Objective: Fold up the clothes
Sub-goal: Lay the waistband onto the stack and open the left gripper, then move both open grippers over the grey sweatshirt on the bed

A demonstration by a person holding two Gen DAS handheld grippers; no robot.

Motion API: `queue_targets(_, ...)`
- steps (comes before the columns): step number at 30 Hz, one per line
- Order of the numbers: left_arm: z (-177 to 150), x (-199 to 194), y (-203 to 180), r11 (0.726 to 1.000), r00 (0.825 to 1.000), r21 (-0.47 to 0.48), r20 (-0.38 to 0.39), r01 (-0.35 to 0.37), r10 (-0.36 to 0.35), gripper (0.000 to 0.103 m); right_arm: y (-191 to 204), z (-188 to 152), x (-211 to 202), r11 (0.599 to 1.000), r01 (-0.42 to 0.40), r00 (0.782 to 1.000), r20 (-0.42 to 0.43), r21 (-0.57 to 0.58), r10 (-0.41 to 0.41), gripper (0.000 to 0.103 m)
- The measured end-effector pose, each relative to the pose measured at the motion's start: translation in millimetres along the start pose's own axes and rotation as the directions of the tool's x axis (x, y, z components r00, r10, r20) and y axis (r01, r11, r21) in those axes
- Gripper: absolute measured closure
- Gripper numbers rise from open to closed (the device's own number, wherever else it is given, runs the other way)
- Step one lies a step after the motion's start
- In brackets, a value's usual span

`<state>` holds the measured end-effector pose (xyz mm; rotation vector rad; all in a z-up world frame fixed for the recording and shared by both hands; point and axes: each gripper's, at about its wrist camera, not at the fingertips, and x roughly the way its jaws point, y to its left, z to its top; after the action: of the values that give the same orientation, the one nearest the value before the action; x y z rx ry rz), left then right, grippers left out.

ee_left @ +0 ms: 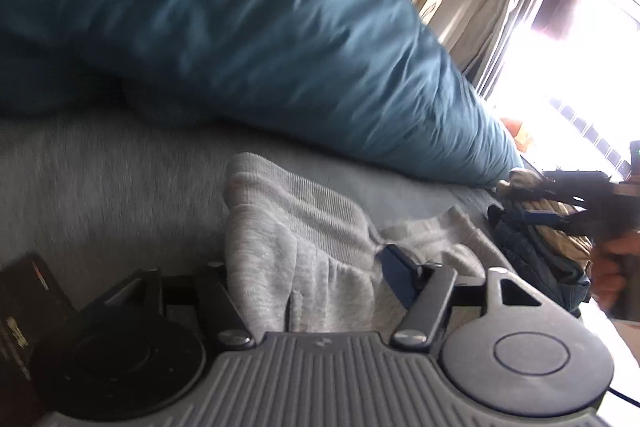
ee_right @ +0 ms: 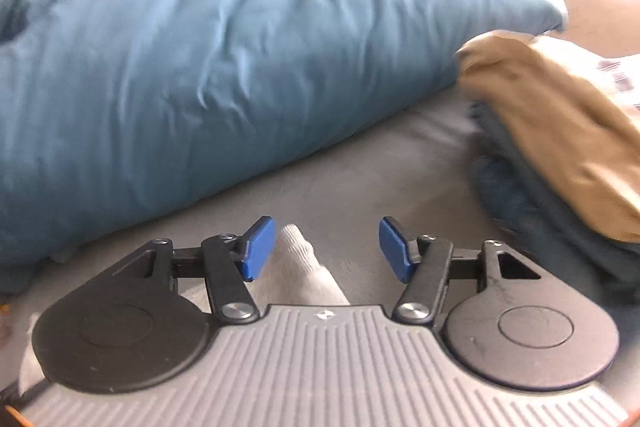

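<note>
The left gripper (ee_left: 308,267) stood released, its jaws apart with the grey sweat garment (ee_left: 296,247) bunched between them — its ribbed band lay on the grey bedsheet (ee_left: 100,179), near the big teal pillow (ee_left: 240,27). No pad pressed the cloth. At the far right of that view the right gripper (ee_left: 532,199) showed, held by a hand (ee_left: 612,279). In the right wrist view its blue pads (ee_right: 260,247) stood apart, with a corner of grey cloth between them but ungripped. A folded pile (ee_right: 560,147), tan over dark blue, lay to the right. A dark box (ee_left: 24,307) at the left edge bore writing too blurred to read.
</note>
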<state>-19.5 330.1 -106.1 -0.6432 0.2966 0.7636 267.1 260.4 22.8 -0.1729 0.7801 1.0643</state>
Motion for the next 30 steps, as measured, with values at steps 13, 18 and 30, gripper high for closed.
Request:
queue_targets(13,30,-68,-21,0.991,0.997,0.123,0.037,0.058,-0.063,0.017,-46,-135,-240,0.966,0.078,0.983,0.145,0.248,-0.117,0.04)
queue_targets(18,9,-93,-56,0.936,0.954,0.257,-0.239,0.242,-0.181,0.017,-27,-243,-301,0.916,0.109,0.977,0.129,0.386,-0.171,0.04)
queue_targets(30,-103,-108,-190,0.659,0.744,0.388,-0.517,0.645,-0.424,0.01,0,-391,-311,0.76,0.458,0.825,0.098,0.462,-0.557,0.041)
